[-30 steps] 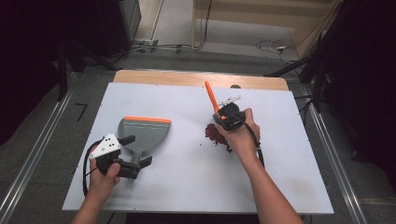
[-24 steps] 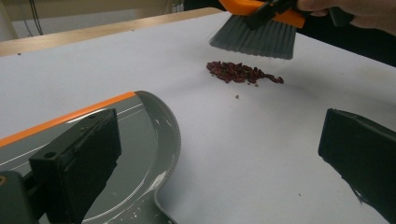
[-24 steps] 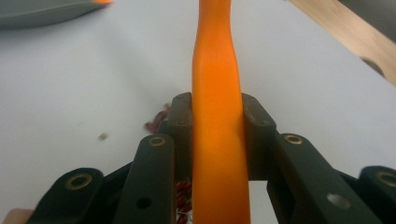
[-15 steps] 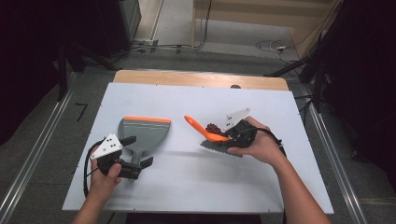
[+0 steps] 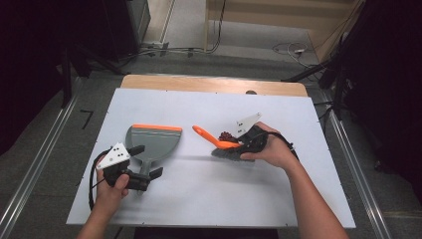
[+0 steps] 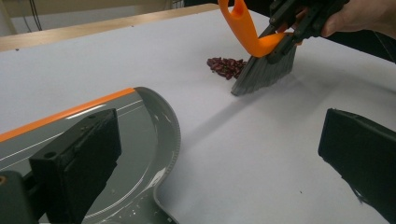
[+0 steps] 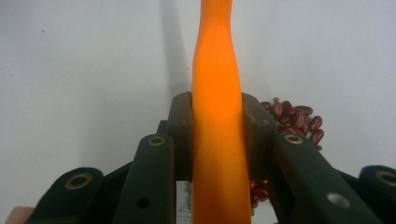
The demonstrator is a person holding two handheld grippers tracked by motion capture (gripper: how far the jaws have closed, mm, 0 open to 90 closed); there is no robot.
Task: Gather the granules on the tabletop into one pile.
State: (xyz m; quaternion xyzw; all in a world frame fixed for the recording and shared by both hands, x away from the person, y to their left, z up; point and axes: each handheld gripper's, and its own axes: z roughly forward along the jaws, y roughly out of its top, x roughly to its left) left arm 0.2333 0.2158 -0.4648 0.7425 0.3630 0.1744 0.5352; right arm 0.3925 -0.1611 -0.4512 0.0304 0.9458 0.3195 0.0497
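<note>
A grey dustpan [image 5: 152,142] with an orange lip lies on the white table [image 5: 209,199] at the left. My left gripper [image 5: 148,160] stands open with its jaws on either side of the pan's handle; the left gripper view shows the dustpan [image 6: 140,140] under the left gripper [image 6: 217,154] with a wide gap. To the right, my right gripper [image 5: 239,145] is shut on the orange handle of a hand brush [image 5: 226,151]. The brush's handle points left and its grey bristles [image 6: 266,72] reach down just in front of a small pile of red beans [image 5: 226,135]. The beans [image 7: 299,119] also lie beyond the right gripper [image 7: 217,126].
A wooden strip [image 5: 214,84] runs along the table's far edge. Metal rails [image 5: 30,179] run along the floor on both sides, and cables [image 5: 293,50] lie on the floor beyond the table.
My right hand has rolled over and sunk a little. The brush handle swung from pointing away to pointing left, and the bristles came down beside the beans. The left hand has kept still.
</note>
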